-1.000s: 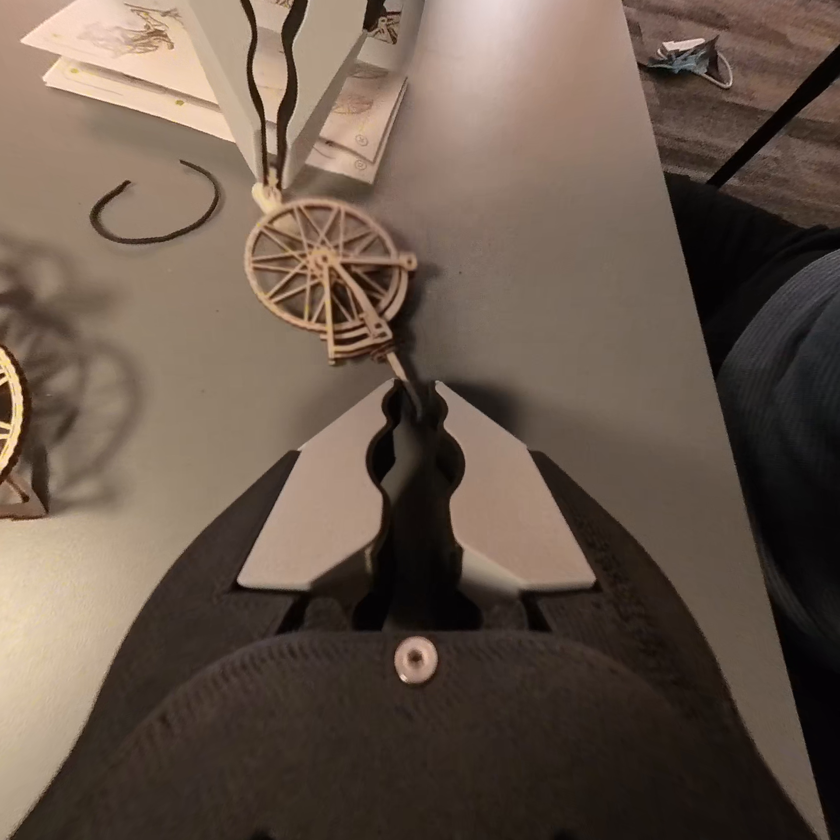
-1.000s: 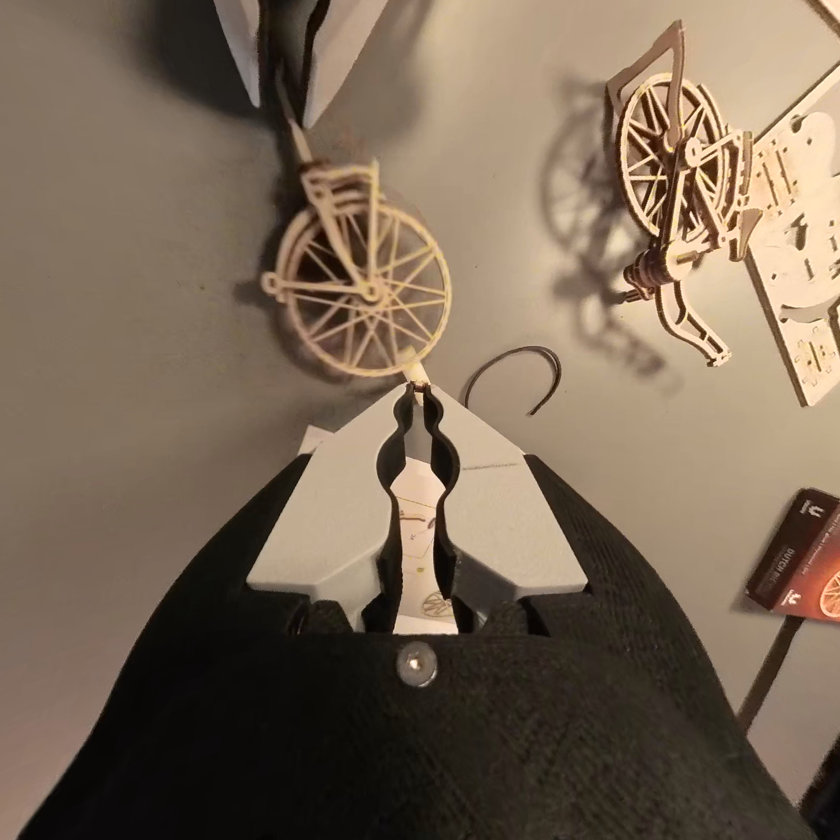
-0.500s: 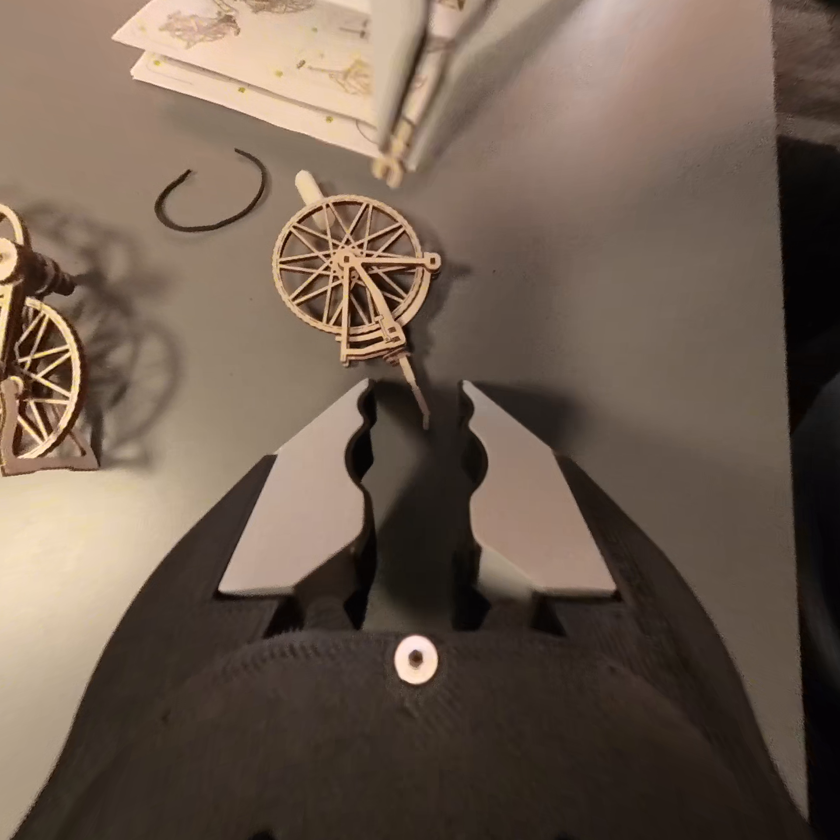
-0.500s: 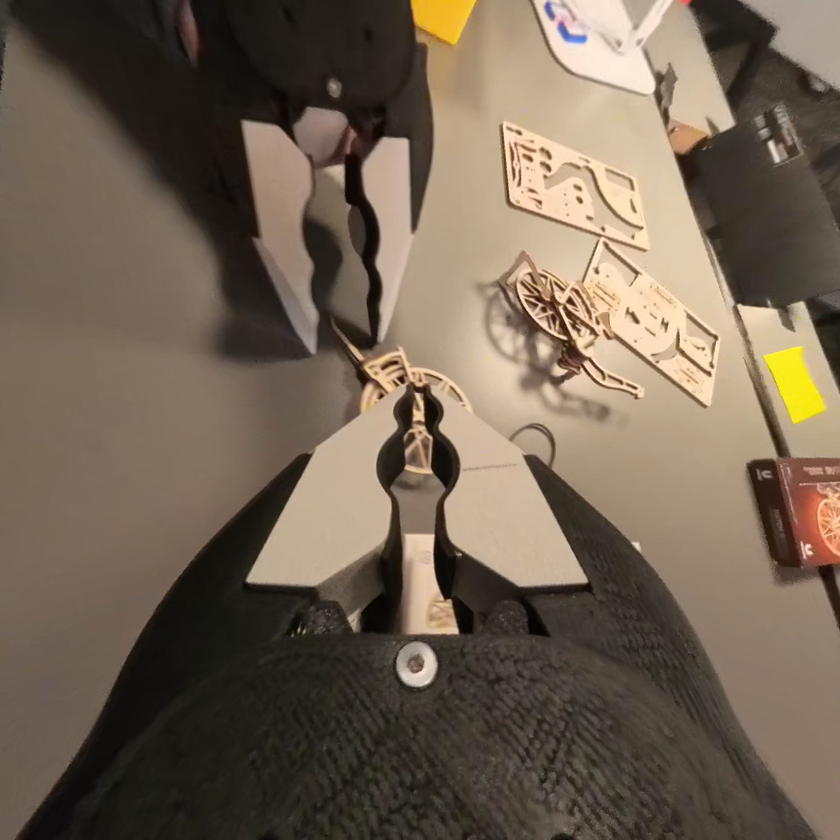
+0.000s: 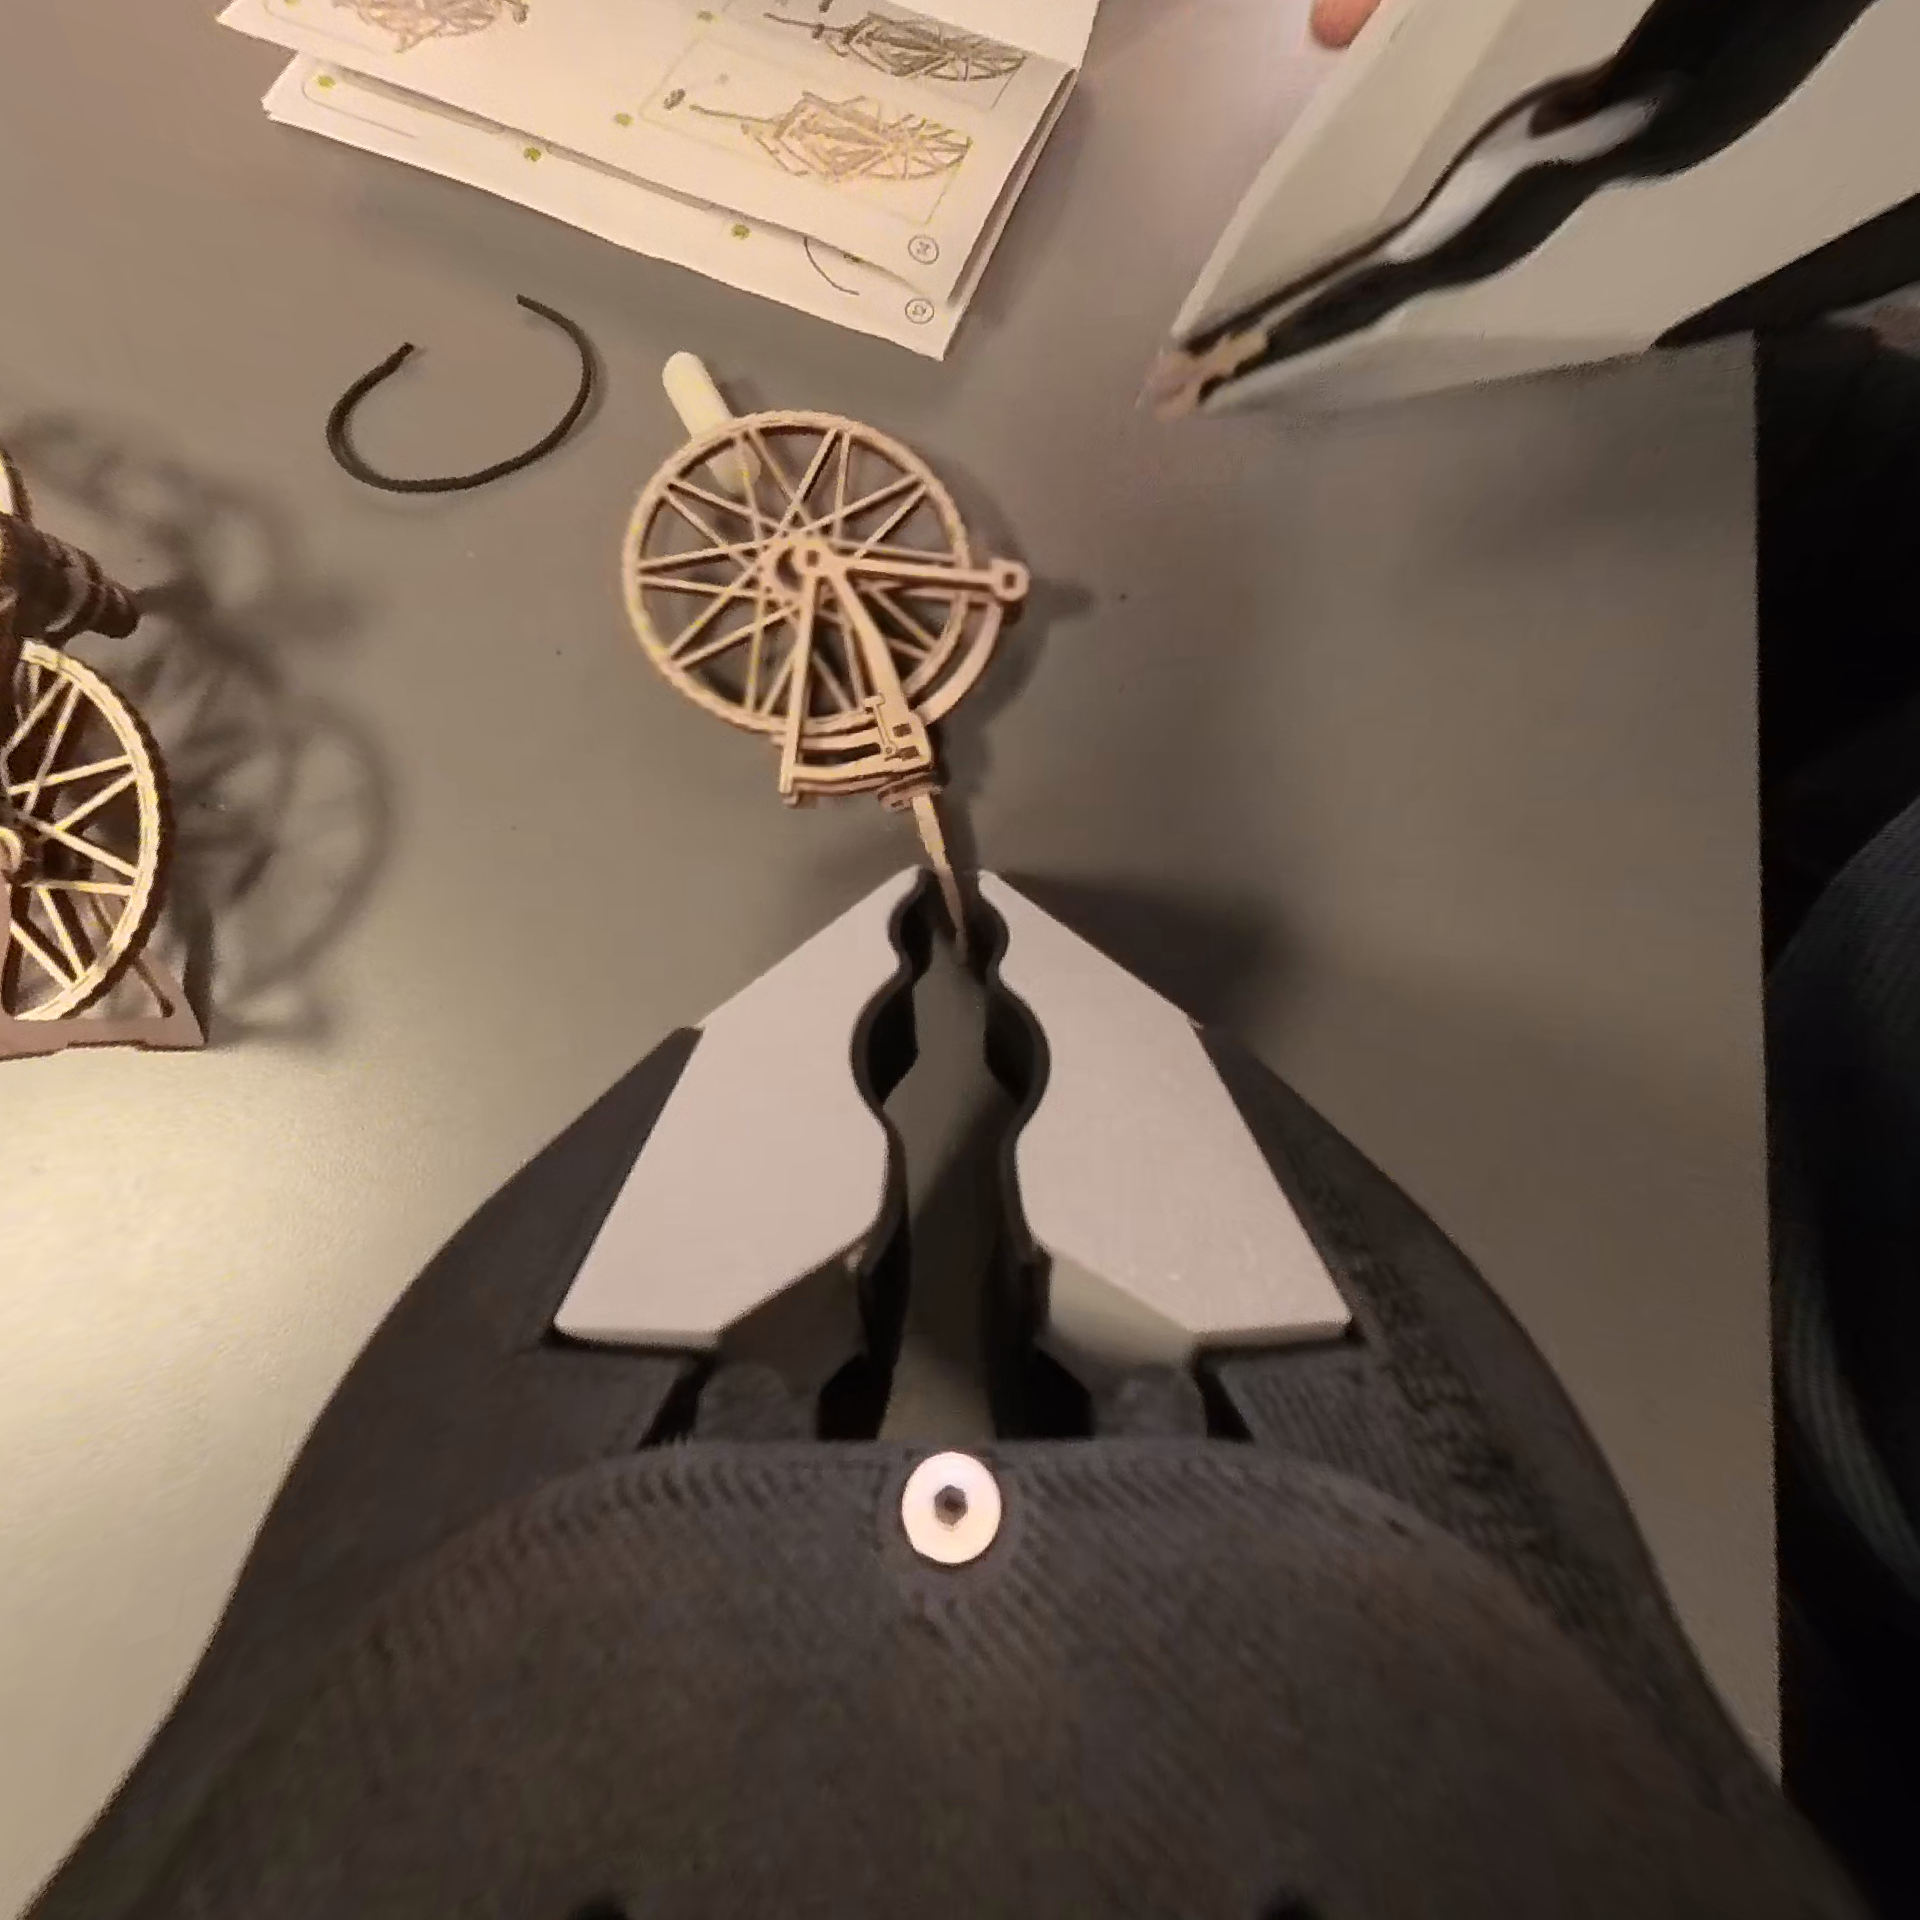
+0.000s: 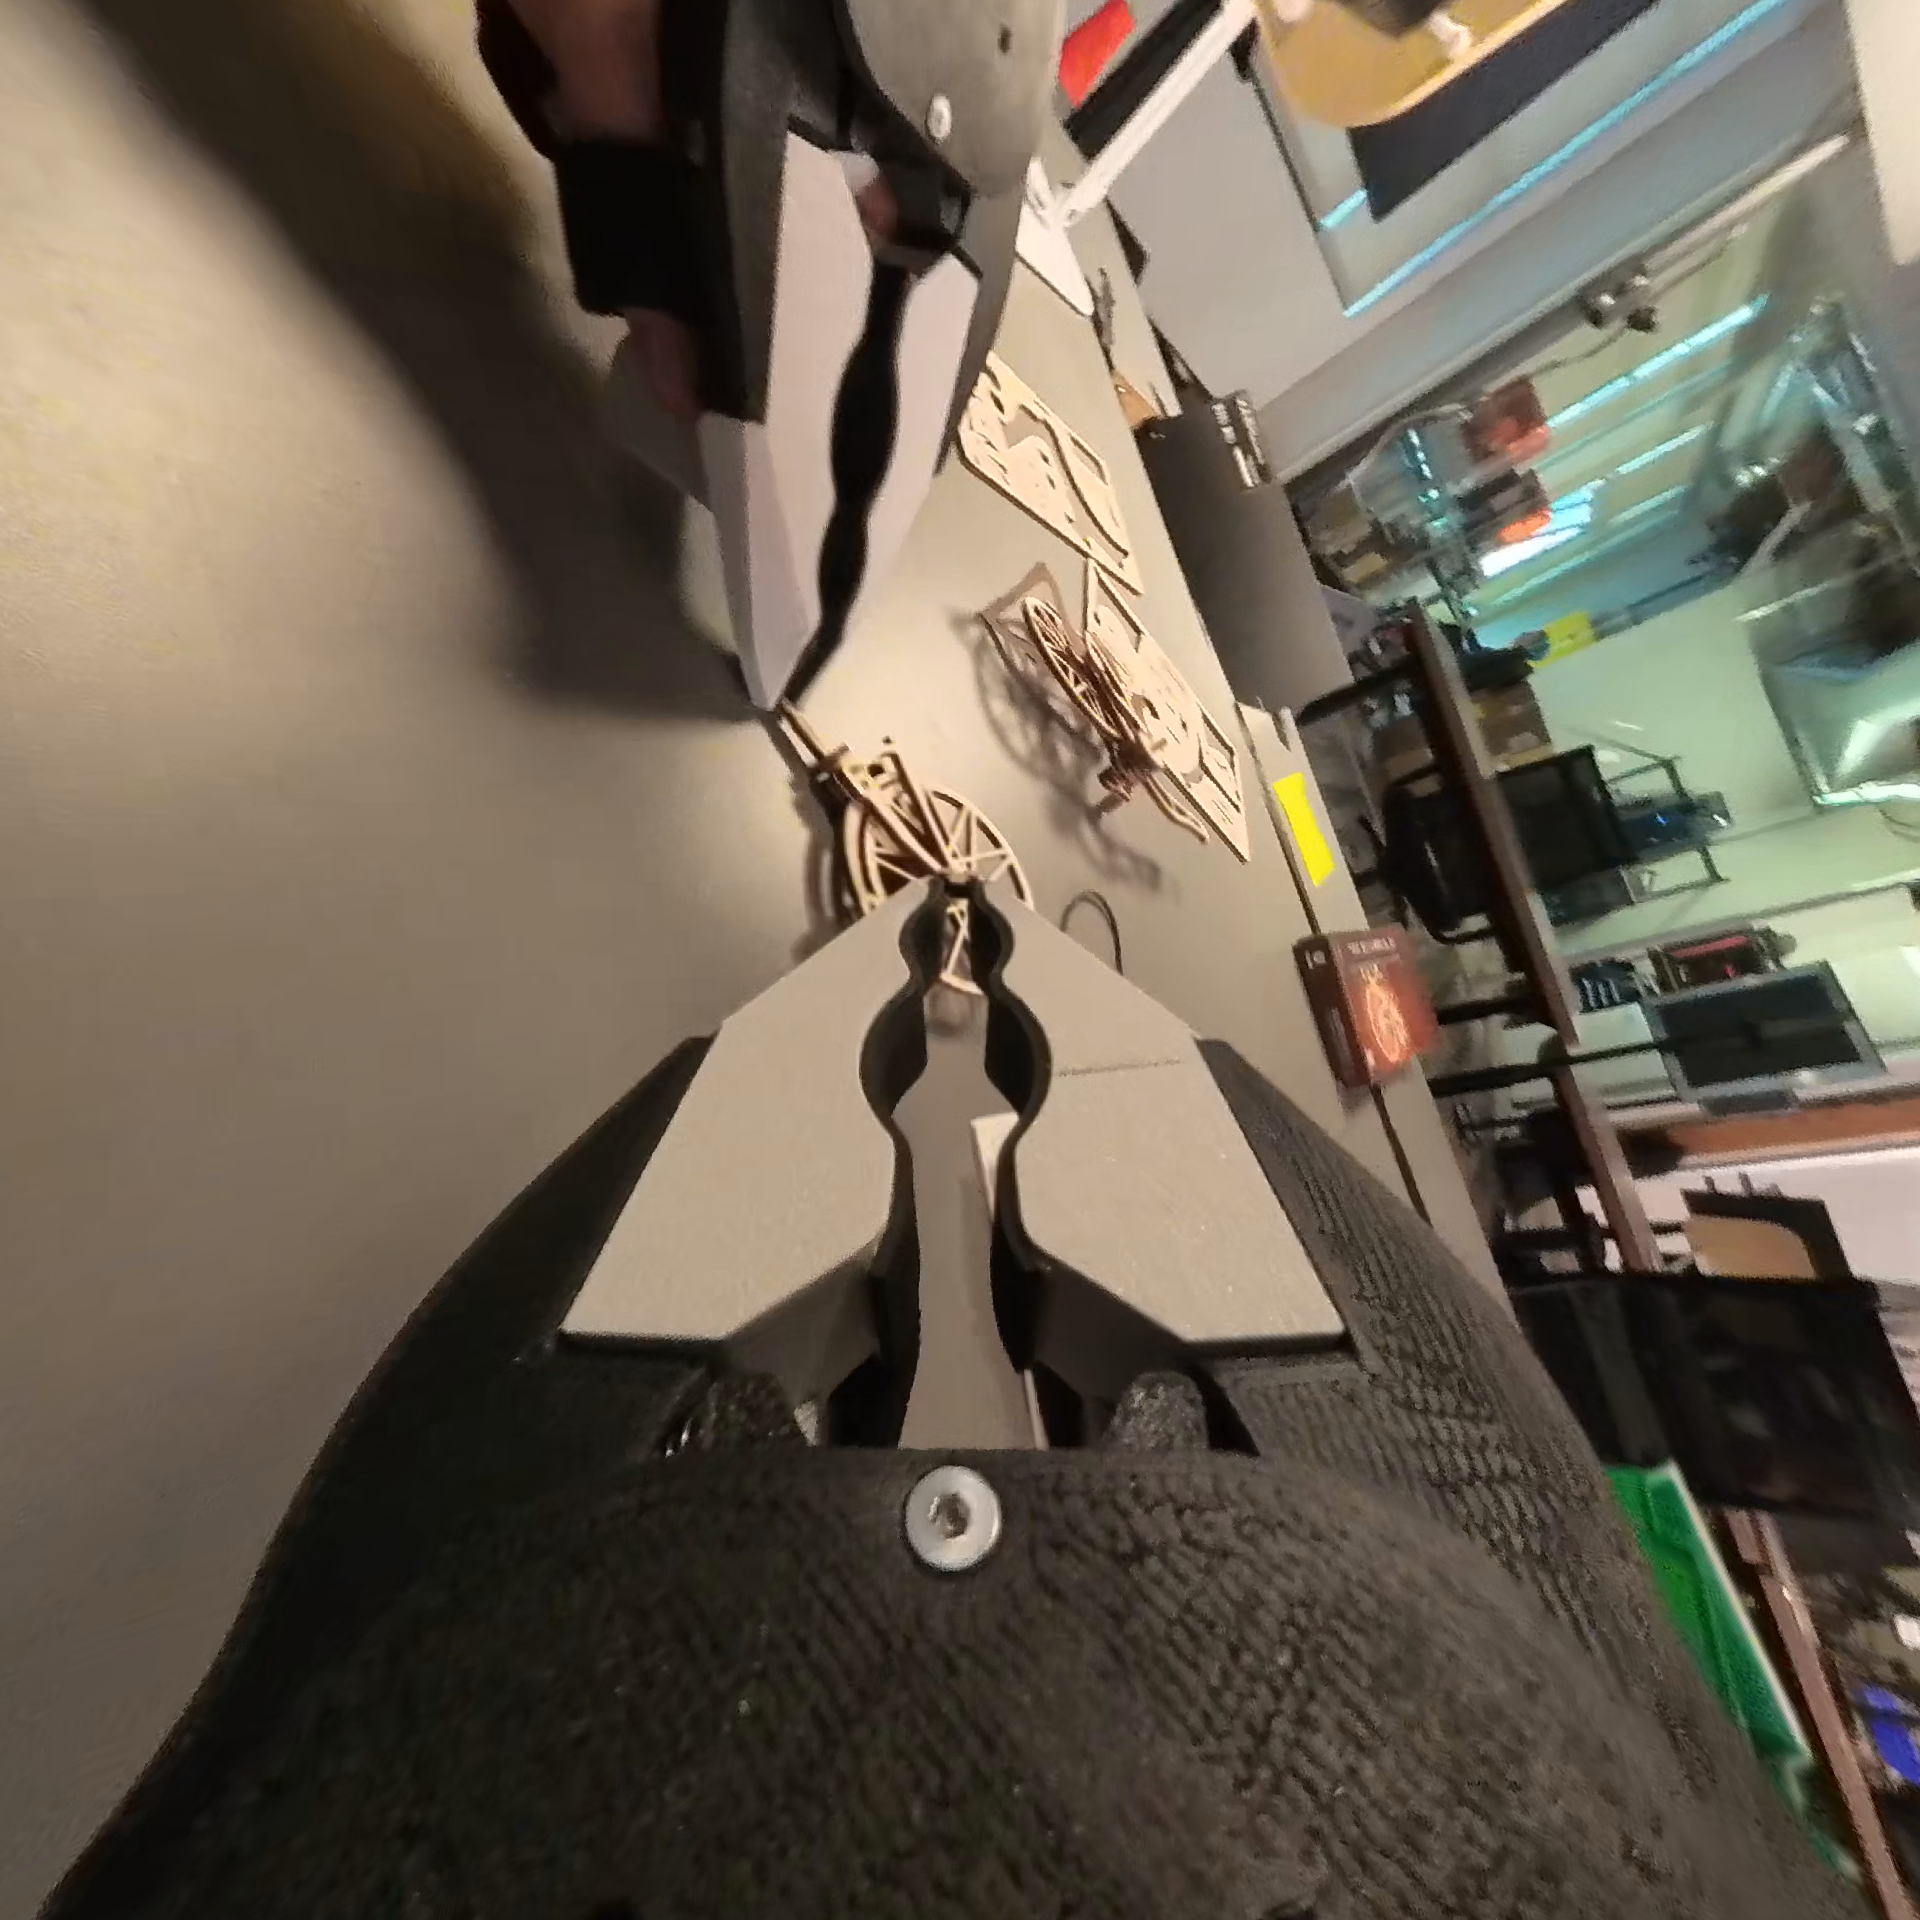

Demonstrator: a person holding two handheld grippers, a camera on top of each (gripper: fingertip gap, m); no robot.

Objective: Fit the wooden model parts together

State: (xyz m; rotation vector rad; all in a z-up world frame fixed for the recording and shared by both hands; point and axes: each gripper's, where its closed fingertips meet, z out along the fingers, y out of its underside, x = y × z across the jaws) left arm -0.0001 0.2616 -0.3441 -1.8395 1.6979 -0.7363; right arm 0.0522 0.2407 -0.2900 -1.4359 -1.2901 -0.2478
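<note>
A wooden spoked wheel with its frame piece [image 5: 810, 592] lies flat on the grey table [image 5: 1351, 727]. A thin wooden stick [image 5: 938, 857] points from it toward me. My left gripper [image 5: 948, 883] is shut on that stick near its end. The right wrist view shows the same wheel [image 6: 914, 842], with the left gripper [image 6: 784, 691] closed at the stick's tip. My right gripper [image 6: 951, 885] is shut, raised and tilted above the wheel. In the left wrist view it [image 5: 1195, 364] is at the upper right with a small wooden piece [image 5: 1179, 382] in its tips. A white peg [image 5: 694, 393] lies at the wheel's far rim.
A part-built wooden bicycle [image 5: 73, 748] stands at the left. A black cord [image 5: 457, 416] and instruction sheets [image 5: 665, 125] lie beyond the wheel. Wooden part sheets [image 6: 1049, 468] and a dark box [image 6: 1366, 1003] lie farther along. The table edge and a person's lap [image 5: 1849, 1039] are at the right. Tip to tip, the grippers are about 8 cm apart. The part-built wooden bicycle [image 5: 73, 748] is about 15 cm from my left fingertips. The right camera catches it too, in the right wrist view [image 6: 1084, 701].
My left gripper opened wide, then closed again on the wheel's stick. My right gripper rose and swung away from the wheel to the upper right, still shut.
</note>
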